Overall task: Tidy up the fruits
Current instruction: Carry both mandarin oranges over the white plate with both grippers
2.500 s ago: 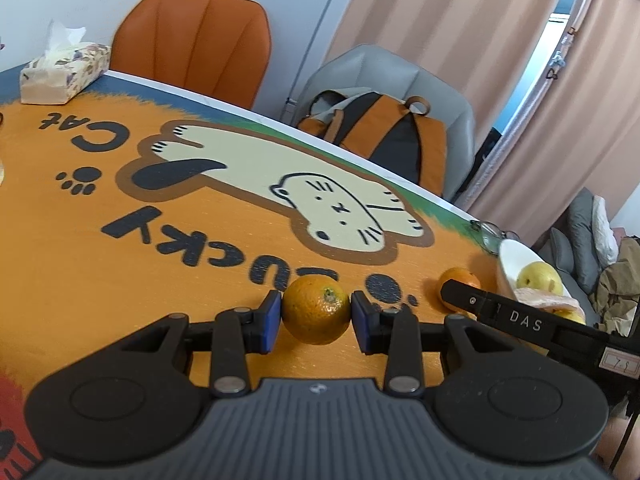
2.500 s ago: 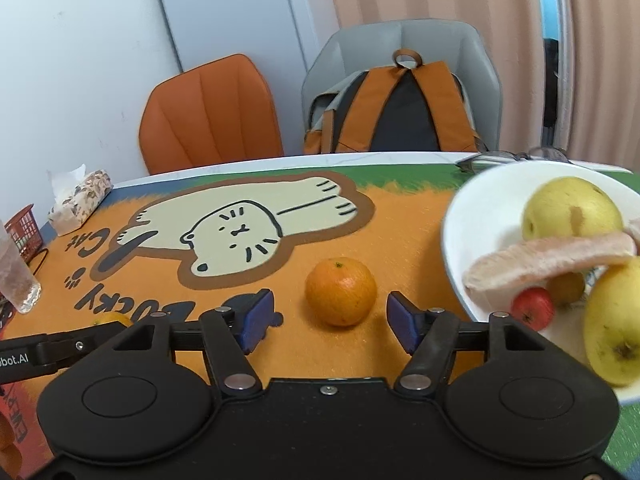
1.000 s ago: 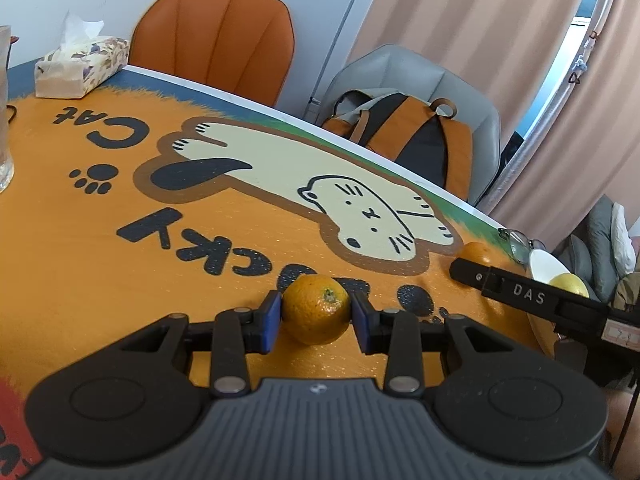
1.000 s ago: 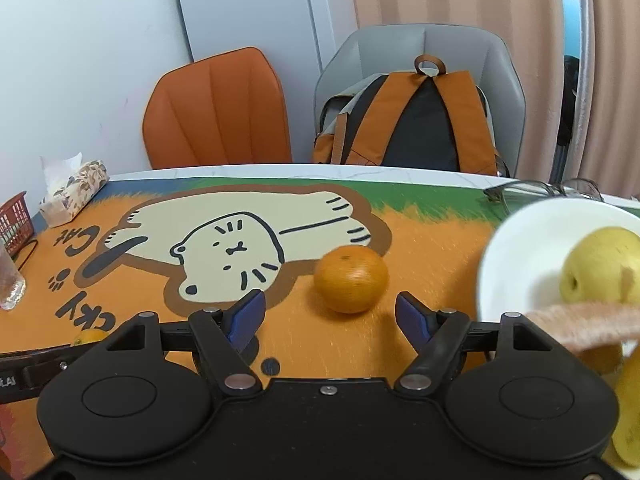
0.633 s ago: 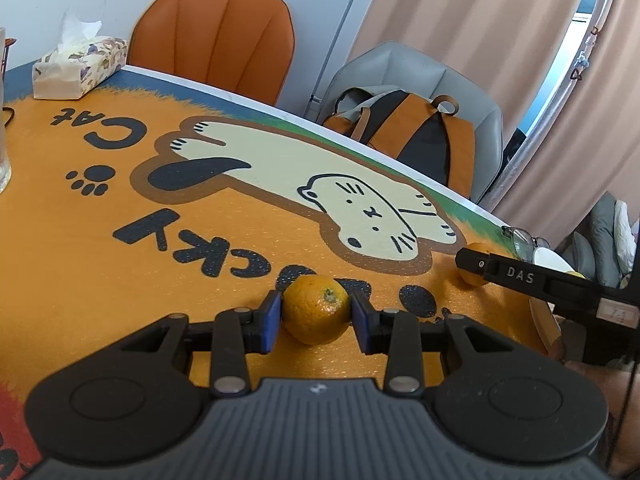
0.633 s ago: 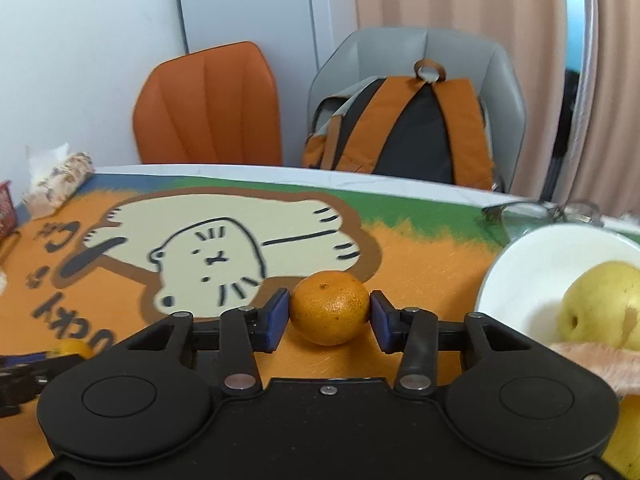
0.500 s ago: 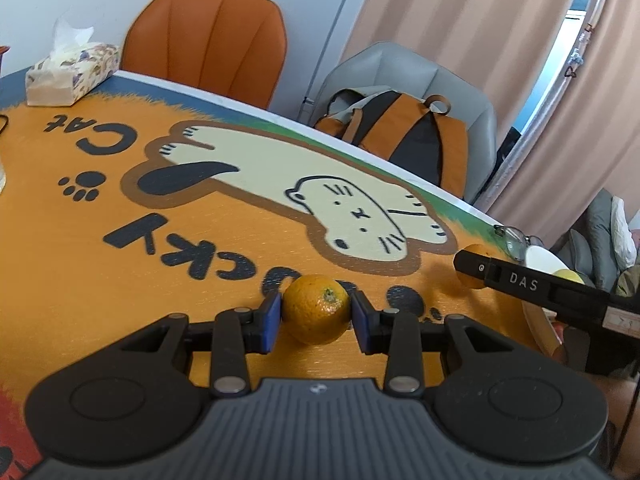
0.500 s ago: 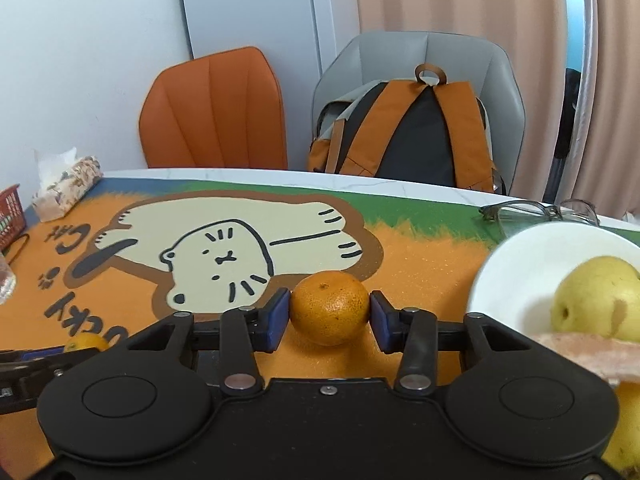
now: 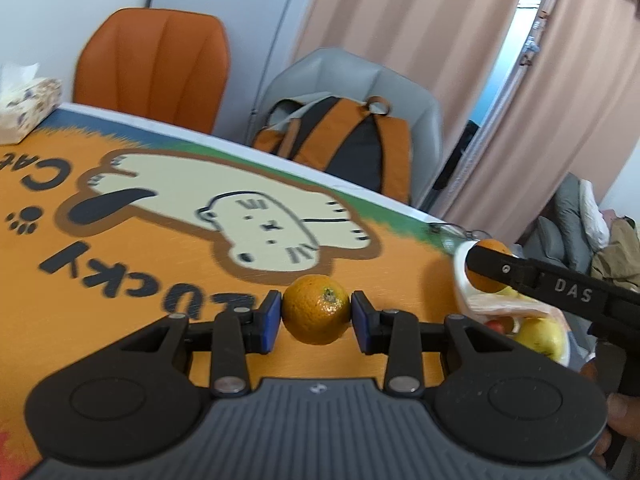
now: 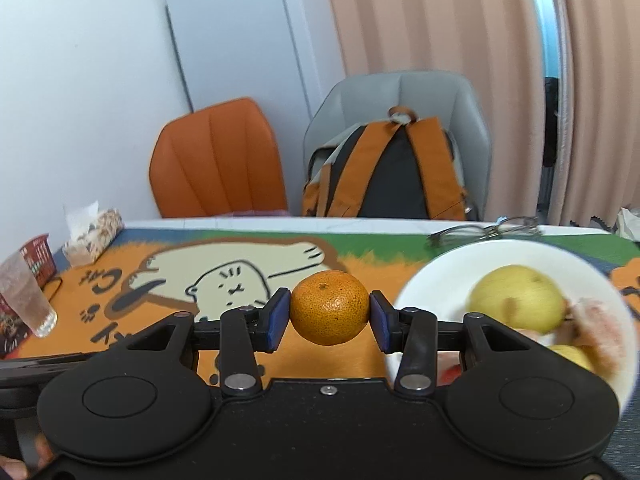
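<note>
Two claws, two oranges, both off the bench

The left claw (image 9: 316, 316) is clamped on a small round orange with a green stem scar (image 9: 316, 309), its blue pads (image 9: 269, 322) pressed to either side, the fruit held above the orange cat-print mat (image 9: 120, 264) on the bench. Over on the right, the right claw (image 10: 329, 316) grips a second, pebbly-skinned round orange (image 10: 329, 307), pads tight on both flanks, just left of the white round bowl (image 10: 432, 280). In that bowl lie a yellow-green pear (image 10: 520, 304), more yellow fruit and a pale pink strip, all blurred. From the left wrist view the right claw's fruit shows over the bowl's rim. Wire-rimmed glasses (image 10: 484, 230) rest behind the bowl.
</note>
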The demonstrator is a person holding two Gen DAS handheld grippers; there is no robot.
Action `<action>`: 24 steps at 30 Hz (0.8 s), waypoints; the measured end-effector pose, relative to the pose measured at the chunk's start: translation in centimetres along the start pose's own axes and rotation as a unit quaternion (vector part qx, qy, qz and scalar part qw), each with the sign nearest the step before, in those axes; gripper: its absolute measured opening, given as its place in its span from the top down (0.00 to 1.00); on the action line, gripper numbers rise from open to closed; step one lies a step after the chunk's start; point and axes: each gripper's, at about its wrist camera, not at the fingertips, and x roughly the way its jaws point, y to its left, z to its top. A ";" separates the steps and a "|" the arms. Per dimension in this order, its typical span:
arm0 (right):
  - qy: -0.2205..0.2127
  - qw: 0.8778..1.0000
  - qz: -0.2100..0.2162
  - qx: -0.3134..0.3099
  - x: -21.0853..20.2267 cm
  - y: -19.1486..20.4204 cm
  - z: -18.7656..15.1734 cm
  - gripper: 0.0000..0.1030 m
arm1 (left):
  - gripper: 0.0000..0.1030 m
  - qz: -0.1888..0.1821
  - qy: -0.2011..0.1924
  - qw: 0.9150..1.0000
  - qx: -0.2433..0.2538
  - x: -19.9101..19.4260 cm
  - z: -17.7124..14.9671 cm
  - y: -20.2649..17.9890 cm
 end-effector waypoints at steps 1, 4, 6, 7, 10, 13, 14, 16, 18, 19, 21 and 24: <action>-0.004 1.000 -0.003 0.003 -0.5 -0.5 0.1 0.58 | 0.65 -0.004 0.000 1.000 0.003 0.1 0.1 -0.5; -0.013 1.000 -0.014 0.010 -1.7 -1.9 0.3 0.58 | 0.65 -0.015 -0.001 1.000 0.015 0.4 0.2 -2.1; -0.017 1.000 -0.022 0.015 -2.4 -2.9 0.3 0.58 | 0.65 -0.023 0.000 1.000 0.021 0.7 0.2 -3.1; -0.020 0.999 -0.025 0.017 -2.7 -3.3 0.2 0.58 | 0.65 -0.027 0.001 0.999 0.024 0.8 0.2 -3.6; -0.024 0.999 -0.035 0.027 -3.5 -4.8 0.1 0.58 | 0.65 -0.036 0.002 0.999 0.034 1.2 0.2 -5.1; -0.027 0.998 -0.042 0.037 -4.1 -6.3 -0.1 0.58 | 0.65 -0.045 0.005 0.998 0.044 1.7 0.1 -6.6; -0.029 0.998 -0.044 0.041 -4.3 -6.7 -0.1 0.58 | 0.65 -0.047 0.005 0.998 0.048 1.8 0.1 -7.1; -0.031 0.997 -0.049 0.048 -4.6 -7.6 -0.3 0.58 | 0.65 -0.051 0.007 0.997 0.055 2.1 0.2 -8.0; -0.033 0.997 -0.053 0.056 -4.9 -8.5 -0.5 0.58 | 0.65 -0.055 0.010 0.997 0.061 2.6 0.2 -8.8; -0.034 0.996 -0.055 0.060 -5.0 -9.1 -0.6 0.58 | 0.65 -0.056 0.011 0.996 0.064 2.9 0.2 -9.2; -0.035 0.995 -0.059 0.067 -5.2 -10.0 -0.8 0.58 | 0.65 -0.059 0.015 0.996 0.070 3.4 0.3 -10.0; -0.037 0.994 -0.065 0.075 -5.4 -11.3 -1.1 0.58 | 0.65 -0.063 0.017 0.995 0.077 4.4 0.5 -11.1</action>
